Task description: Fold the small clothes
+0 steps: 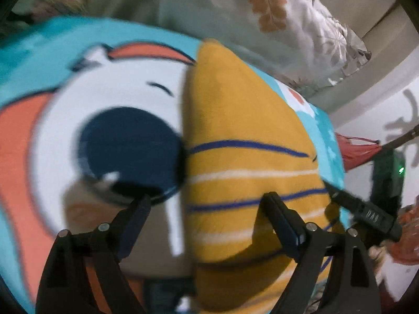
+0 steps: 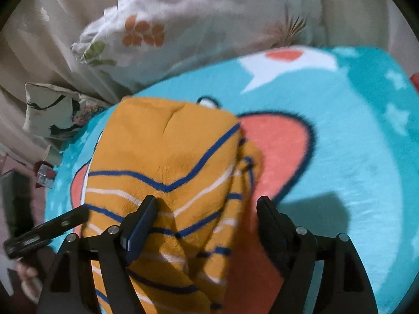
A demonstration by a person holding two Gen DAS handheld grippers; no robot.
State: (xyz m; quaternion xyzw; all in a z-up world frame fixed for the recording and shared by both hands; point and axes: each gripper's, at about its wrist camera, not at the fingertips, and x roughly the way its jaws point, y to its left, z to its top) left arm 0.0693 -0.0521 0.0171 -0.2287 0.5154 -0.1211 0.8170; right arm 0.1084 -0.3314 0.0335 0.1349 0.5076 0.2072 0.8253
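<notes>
A mustard-yellow small garment (image 1: 235, 120) with blue and white stripes lies folded on a turquoise cartoon blanket (image 1: 39, 47). My left gripper (image 1: 208, 200) is open just above it, one fingertip over the blanket's white print and the other over the garment's striped part. In the right wrist view the same garment (image 2: 162, 141) fills the lower middle. My right gripper (image 2: 208, 201) is open over its bunched right edge, its left finger (image 2: 146, 214) resting on the cloth and the other over the blanket (image 2: 353, 157). Nothing is pinched by either.
A floral pillow (image 1: 288, 26) (image 2: 196, 26) and pale bedding lie behind the blanket. One finger of the other gripper (image 1: 364, 212) (image 2: 52, 225) shows at each view's edge, with a person's hand (image 2: 28, 280) behind it. A red item (image 1: 356, 151) lies off the blanket.
</notes>
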